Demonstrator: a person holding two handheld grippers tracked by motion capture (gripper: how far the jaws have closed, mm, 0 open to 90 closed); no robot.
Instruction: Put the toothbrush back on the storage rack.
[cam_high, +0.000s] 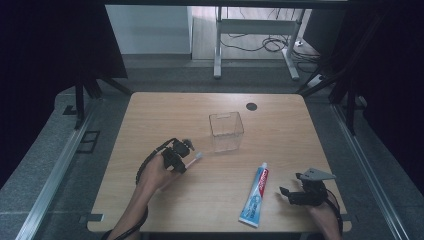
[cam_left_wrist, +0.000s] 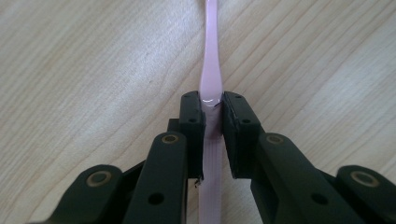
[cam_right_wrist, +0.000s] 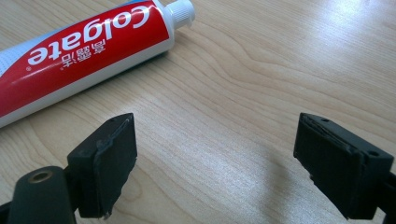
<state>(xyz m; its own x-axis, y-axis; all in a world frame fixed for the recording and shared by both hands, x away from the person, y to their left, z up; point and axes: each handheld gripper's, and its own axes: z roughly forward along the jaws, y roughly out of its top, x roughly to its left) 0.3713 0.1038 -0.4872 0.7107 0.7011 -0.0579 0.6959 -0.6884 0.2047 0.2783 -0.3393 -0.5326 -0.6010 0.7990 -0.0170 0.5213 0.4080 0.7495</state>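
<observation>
From my remote station, I read one brand: "Colgate" in white letters on the red band of the toothpaste tube (cam_right_wrist: 79, 46), with smaller white Chinese characters beneath, too small to decipher.

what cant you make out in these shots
- Toothbrush: in the left gripper view its head is cut off by the top edge; the left tool, shut on the handle, covers part of it.
- Toothbrush bristles: too small in the high view.
- Toothpaste tube: in the right gripper view its tail runs off the left edge.
- Clear container: whether anything is inside is too small to tell in the high view.
</observation>
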